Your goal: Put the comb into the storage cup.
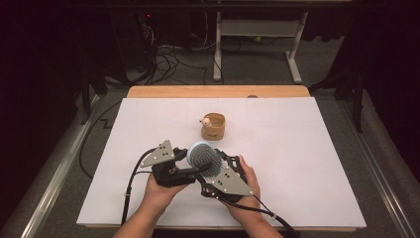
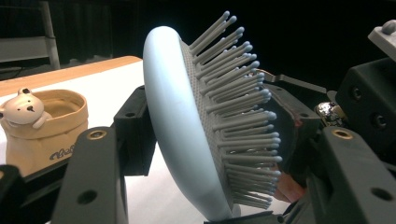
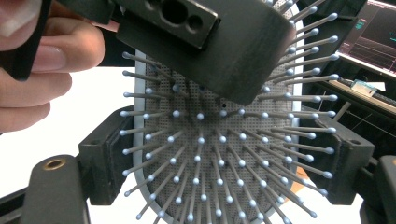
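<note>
Holding the hairbrush just in front of the bear cup, your left gripper clamps its handle; your right gripper gapes around the bristles. I'd judge you're mid-handover, so squeeze next.

place: probably lab | cables on floor | monitor

You've got one hairbrush, one tan bear cup, two grippers: left gripper, right gripper. Two hands: left hand, right hand. One white table.
</note>
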Demonstrator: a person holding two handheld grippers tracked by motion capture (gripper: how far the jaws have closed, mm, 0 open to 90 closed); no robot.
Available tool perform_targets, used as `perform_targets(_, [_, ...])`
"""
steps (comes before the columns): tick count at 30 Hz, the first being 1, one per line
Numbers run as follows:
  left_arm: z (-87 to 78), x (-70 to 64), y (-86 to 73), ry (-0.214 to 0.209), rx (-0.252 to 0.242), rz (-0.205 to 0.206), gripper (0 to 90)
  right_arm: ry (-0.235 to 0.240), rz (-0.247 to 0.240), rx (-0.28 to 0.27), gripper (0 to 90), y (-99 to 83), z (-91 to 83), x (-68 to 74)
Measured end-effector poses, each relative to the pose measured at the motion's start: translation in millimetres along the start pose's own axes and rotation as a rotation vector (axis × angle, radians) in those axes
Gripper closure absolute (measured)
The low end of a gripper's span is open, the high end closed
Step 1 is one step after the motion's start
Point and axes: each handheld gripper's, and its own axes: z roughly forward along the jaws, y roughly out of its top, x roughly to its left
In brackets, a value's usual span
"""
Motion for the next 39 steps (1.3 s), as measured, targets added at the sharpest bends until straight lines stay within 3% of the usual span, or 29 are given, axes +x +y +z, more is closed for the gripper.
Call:
perform_targets(8, [-1.5, -0.6, 1.1, 0.002, -0.003, -0.009, 44.7, -0.002, -0.002, 0.001, 20.5, 1.1, -0.1, 0.4])
perform_targets(24, [-3.5, -8.6, 6.9, 0.038, -0.007, 0.016, 50.9, -0.022, -0.020, 0.000, 20.5, 6.1, -1.2, 1.0])
perform_targets(39, [-4.9, -9.5, 7.4, 0.049, -0.019, 0.006, 55.0, -0.038, -0.027, -0.001, 20.2, 7.4, -0.6, 2.7])
